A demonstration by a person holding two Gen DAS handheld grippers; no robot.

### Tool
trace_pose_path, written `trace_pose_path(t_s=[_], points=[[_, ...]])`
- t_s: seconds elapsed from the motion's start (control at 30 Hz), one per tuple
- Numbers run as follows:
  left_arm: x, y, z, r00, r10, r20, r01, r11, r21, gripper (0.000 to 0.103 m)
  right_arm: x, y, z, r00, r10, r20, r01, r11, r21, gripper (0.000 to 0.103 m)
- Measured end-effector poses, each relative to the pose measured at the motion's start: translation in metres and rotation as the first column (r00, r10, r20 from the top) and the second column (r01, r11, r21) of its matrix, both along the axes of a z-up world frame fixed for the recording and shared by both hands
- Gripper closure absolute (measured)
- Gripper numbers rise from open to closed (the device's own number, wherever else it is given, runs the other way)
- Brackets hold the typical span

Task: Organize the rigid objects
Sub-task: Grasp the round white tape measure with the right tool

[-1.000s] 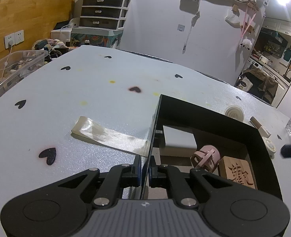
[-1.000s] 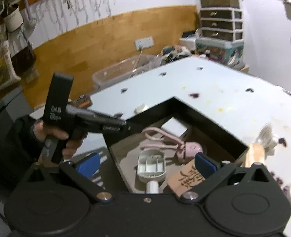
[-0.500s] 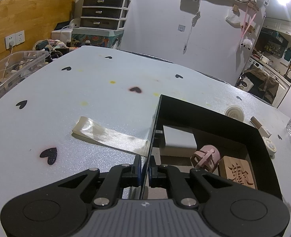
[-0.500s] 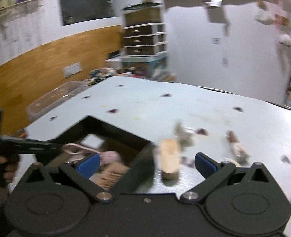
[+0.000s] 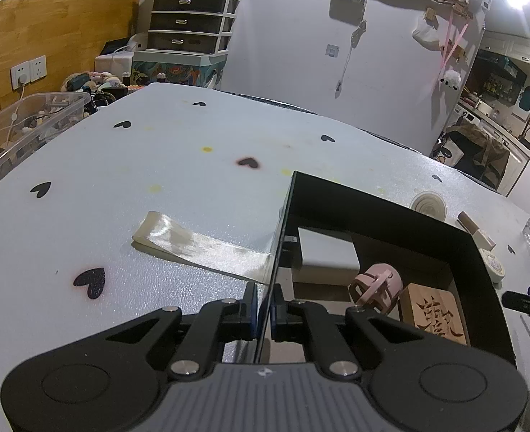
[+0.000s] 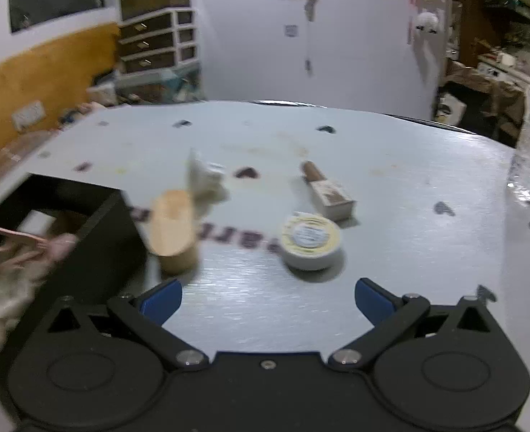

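Left gripper [image 5: 263,311] pinches the near wall of the black rectangular box [image 5: 390,212]; right gripper [image 6: 268,297] gapes empty just before the round white tin [image 6: 309,241] on the pale table [image 6: 408,165].

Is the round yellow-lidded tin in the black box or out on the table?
Out: the tin sits on the table, right of the black box.

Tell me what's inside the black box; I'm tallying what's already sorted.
The black box holds a white block, a pink clip-like piece and a carved wooden block. The near wall and left gripper hide the front floor.
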State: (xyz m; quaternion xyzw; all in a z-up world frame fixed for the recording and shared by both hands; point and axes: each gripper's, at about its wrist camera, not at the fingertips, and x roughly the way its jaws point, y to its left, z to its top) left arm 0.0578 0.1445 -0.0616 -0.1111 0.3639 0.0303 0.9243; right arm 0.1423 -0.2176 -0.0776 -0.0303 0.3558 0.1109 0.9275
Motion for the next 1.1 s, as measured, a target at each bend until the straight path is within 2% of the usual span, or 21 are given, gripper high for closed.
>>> trace_pose_path(t_s=[0.1,0.2,0.27,0.5,0.67,1.0,1.1], points=[[0.0,0.0,0.0,1.0,0.0,0.0,0.0,1.0,0.001,0.096,0.014,-0.001,-0.007,1.0,-0.031,0.005,0.031,0.999,-0.042,0.0],[0.0,-0.001,0.0,1.0,0.001,-0.001,-0.001,1.0,0.003,0.096,0.028,-0.008,-0.012,0.999,-0.054,0.003,0.054,0.998,-0.014,0.002],[0.0,-0.001,0.0,1.0,0.001,-0.001,-0.001,1.0,0.004,0.096,0.036,-0.011,-0.012,0.999,-0.052,-0.008,0.052,0.999,0.007,0.012],[0.0,-0.001,0.0,1.0,0.004,-0.003,-0.004,1.0,0.01,0.096,0.055,-0.005,-0.019,0.999,-0.046,-0.008,0.046,0.999,0.025,0.027],[0.0,-0.002,0.0,1.0,0.004,-0.003,-0.004,1.0,0.011,0.096,0.056,-0.001,-0.018,0.999,-0.035,0.015,0.035,0.999,0.004,0.05],[0.0,-0.002,0.0,1.0,0.004,-0.003,-0.004,1.0,0.012,0.096,0.039,-0.001,-0.013,1.0,-0.014,0.0,0.014,1.0,0.0,0.05],[0.0,-0.002,0.0,1.0,0.004,-0.004,-0.004,1.0,0.012,0.096,0.026,0.003,0.001,0.999,0.029,0.033,-0.03,0.999,0.03,0.05]])
